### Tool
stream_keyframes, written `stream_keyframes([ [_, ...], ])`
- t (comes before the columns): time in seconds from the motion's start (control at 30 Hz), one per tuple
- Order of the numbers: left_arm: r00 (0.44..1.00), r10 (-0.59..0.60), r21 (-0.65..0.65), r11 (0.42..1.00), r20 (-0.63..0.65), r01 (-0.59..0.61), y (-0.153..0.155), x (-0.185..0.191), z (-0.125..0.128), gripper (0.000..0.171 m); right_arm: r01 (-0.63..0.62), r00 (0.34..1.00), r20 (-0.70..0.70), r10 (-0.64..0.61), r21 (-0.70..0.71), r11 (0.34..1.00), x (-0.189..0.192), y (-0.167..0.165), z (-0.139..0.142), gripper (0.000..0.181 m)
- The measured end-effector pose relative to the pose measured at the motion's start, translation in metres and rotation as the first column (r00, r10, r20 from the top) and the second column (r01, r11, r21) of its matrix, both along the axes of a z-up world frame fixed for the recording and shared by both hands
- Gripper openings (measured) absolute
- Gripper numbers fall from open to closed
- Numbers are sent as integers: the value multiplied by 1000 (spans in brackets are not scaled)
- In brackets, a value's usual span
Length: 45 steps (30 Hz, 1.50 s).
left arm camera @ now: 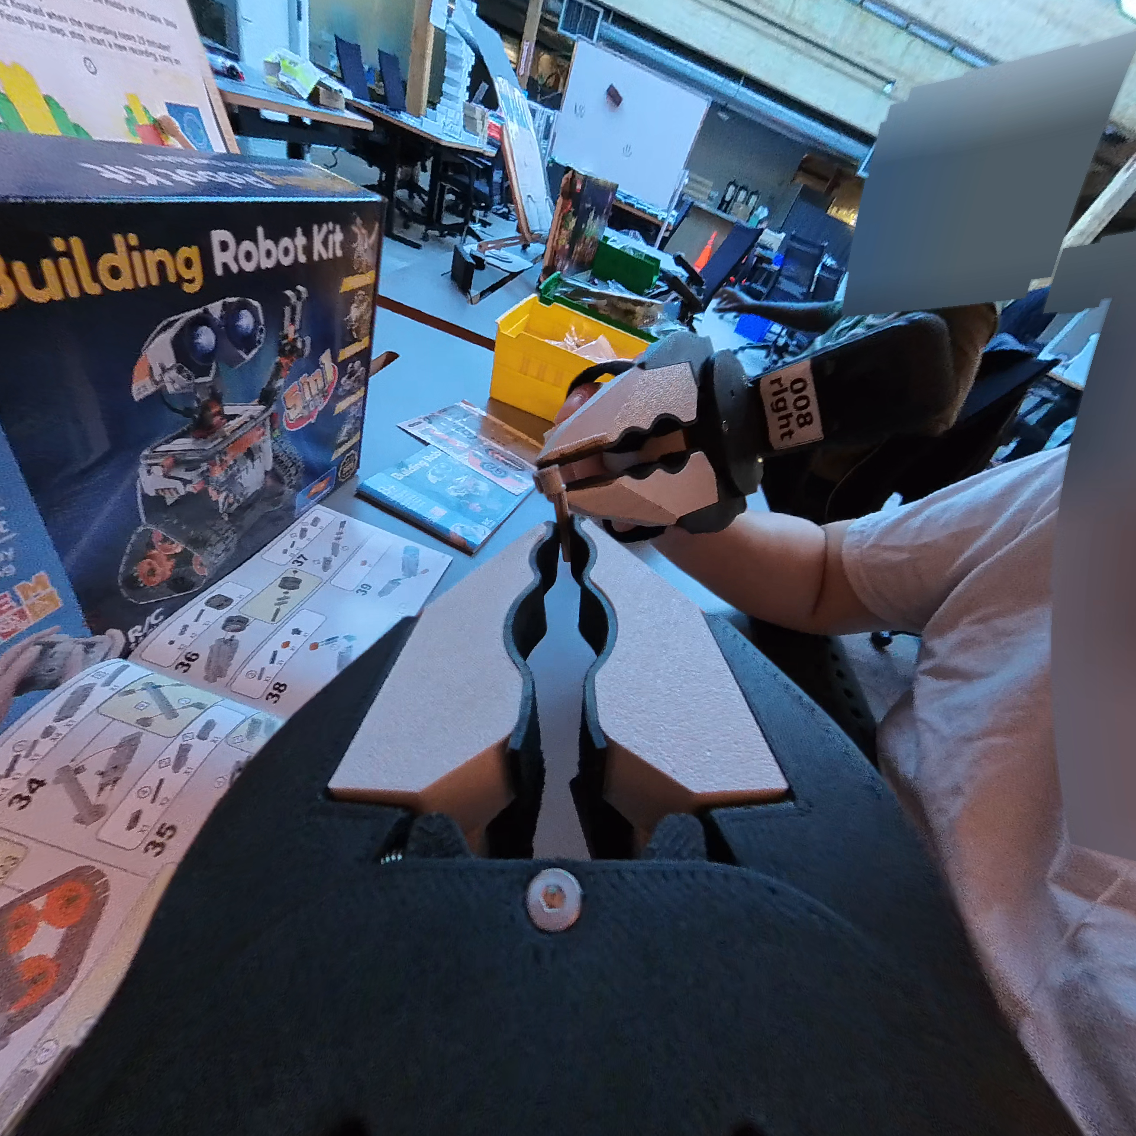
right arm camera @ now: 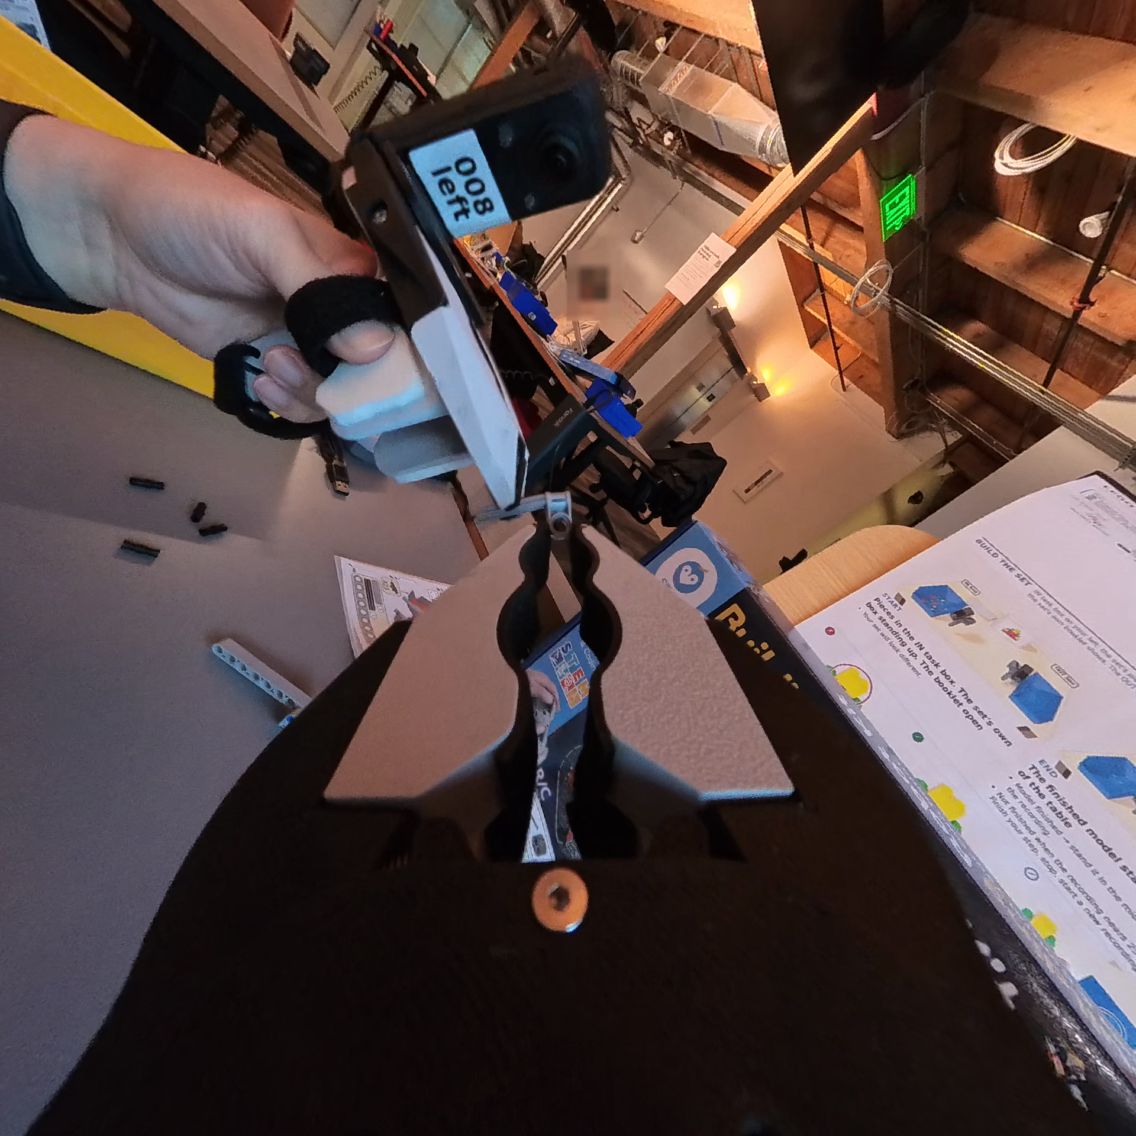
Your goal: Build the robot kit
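My left gripper [left arm camera: 564, 536] is shut on the lower end of a thin grey axle [left arm camera: 562, 513] held above the grey table. My right gripper [left arm camera: 547, 474] comes in from the right, its tips at the axle's upper end. In the right wrist view my right gripper [right arm camera: 558, 533] is shut on a small light-grey connector with a hole [right arm camera: 559, 513]. The axle [right arm camera: 492, 511] runs from this connector to the tip of my left gripper [right arm camera: 513, 492]. The two gripper tips almost touch. A person's hands hold both grippers.
A dark-blue kit box [left arm camera: 184, 369] stands at left behind an open instruction booklet [left arm camera: 246, 645]. A small booklet [left arm camera: 449, 492] and a yellow bin [left arm camera: 541, 362] lie farther back. Several black pins [right arm camera: 172, 516] and a long grey beam [right arm camera: 258, 676] lie on the table. A printed sheet [right arm camera: 983, 707] leans at right. The tips of both grippers are at nearly the same place.
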<state>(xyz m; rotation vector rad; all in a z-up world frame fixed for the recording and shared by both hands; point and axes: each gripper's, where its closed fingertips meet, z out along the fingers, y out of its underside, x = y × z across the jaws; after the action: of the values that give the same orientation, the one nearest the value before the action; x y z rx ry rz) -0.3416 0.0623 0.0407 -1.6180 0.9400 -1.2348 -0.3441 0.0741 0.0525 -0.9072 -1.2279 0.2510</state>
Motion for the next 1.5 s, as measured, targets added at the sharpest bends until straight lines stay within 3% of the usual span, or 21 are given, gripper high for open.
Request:
stream_keyframes([
  [0.37, 998, -64, -253, 965, 2, 62, -2, -3, -18, 1, -49, 996, 71, 52, -44, 998, -4, -1, -19, 5],
  [0.53, 991, -115, -370, 919, 73, 133, -4, -3, -22, 0, -138, 989, 33, 146, -176, 975, -2, -1, -26, 5],
  [0.77, 991, -78, -435, 893, 109, 118, 6, -8, -28, 0, -168, 986, -53, 161, -417, 893, -7, 9, -40, 5],
  [0.9, 995, -62, -469, 878, 84, 94, 9, -10, -36, 0, -129, 991, -17, 135, -432, 892, -11, 12, -48, 5],
  [1.17, 967, -104, -589, 776, 234, 226, 7, -12, -36, 0, -185, 982, -65, 176, -486, 854, -13, 9, -50, 4],
  [1.5, 984, -171, -603, 779, 56, 169, -3, -13, -61, 0, -159, 963, 153, 221, -341, 926, -11, -1, -68, 4],
])
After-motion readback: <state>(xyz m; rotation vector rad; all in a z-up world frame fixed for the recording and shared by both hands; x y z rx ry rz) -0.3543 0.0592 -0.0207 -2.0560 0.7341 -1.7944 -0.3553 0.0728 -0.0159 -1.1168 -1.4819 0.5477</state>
